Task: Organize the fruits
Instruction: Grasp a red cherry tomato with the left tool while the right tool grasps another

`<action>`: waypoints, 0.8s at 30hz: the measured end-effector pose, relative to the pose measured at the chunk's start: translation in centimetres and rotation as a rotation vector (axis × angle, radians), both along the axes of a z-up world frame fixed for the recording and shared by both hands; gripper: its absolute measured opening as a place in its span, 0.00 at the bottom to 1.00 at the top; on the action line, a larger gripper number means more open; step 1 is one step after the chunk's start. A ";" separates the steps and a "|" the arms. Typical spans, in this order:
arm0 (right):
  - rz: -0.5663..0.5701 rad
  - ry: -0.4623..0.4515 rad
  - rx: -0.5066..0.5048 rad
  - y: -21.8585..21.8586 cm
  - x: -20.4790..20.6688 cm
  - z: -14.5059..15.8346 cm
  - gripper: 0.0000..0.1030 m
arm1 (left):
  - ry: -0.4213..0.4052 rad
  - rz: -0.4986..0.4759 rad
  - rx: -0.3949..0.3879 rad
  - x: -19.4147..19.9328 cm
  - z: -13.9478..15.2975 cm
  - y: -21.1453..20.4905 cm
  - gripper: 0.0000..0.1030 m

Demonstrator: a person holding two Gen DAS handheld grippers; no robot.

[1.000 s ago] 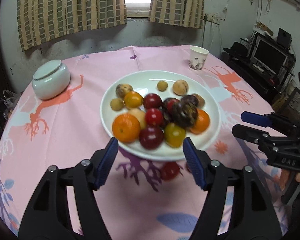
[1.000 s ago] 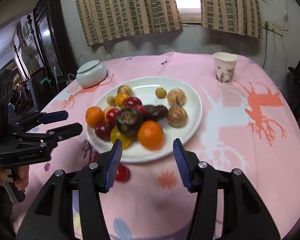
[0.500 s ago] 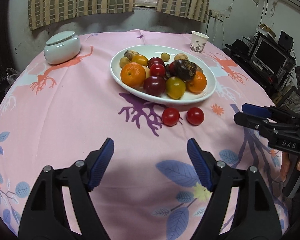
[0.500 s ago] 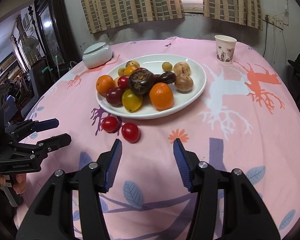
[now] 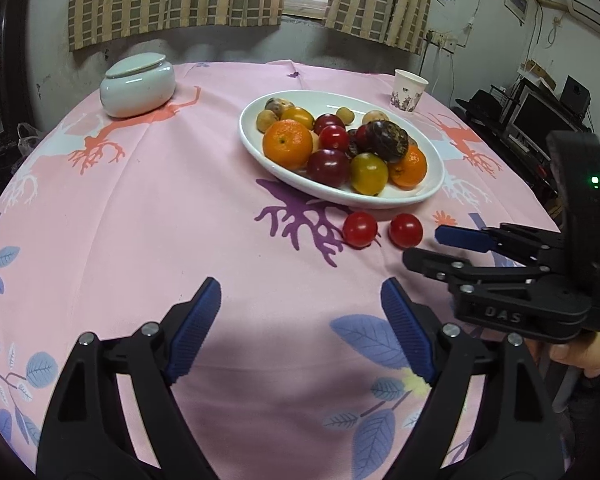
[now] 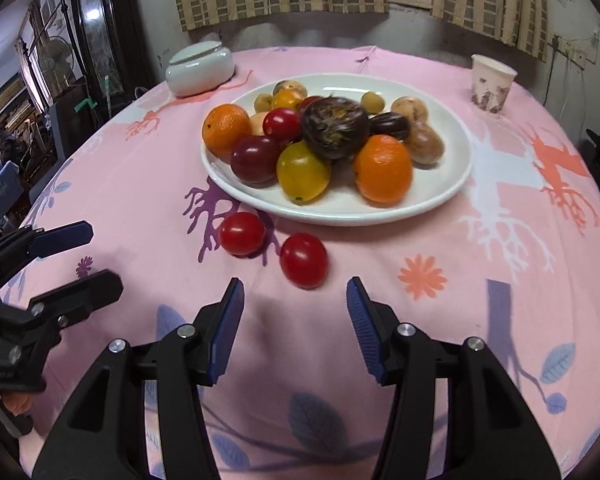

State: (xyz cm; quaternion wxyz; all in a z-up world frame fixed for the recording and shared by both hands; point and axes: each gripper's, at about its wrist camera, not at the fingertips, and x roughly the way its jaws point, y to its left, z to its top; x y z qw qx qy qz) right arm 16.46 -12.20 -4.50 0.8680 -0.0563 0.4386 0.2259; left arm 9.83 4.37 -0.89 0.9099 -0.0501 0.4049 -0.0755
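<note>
Both grippers empty over the table, two loose tomatoes off the plate.
Left gripper (image 5: 301, 328) jaws were opening; right gripper (image 6: 295, 326) stood part-open. Tomatoes (image 6: 303, 260) lay at the plate's (image 6: 452, 184) 6 o'clock. Only the left view showed a monitor (image 5: 540, 122); only the right showed a fan (image 6: 52, 60).

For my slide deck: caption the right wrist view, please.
Open right claw above pink tablecloth, facing two red cherry tomatoes beside white fruit plate.
</note>
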 end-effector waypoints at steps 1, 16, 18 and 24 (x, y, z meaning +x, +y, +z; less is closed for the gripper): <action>0.000 -0.003 -0.010 0.4 0.3 -0.1 0.52 | 0.005 0.005 -0.001 0.1 -0.1 0.1 0.82; -0.021 -0.021 0.017 -2.1 -0.9 0.0 0.29 | 0.032 0.012 0.024 0.5 -1.2 0.0 0.83; -0.028 -0.024 0.039 -3.5 -1.8 0.4 0.29 | 0.031 0.003 0.045 0.5 -1.3 -0.5 0.83; -0.063 -0.027 0.115 -6.6 -2.6 0.8 0.29 | 0.059 -0.010 0.063 1.3 -0.8 -2.0 0.83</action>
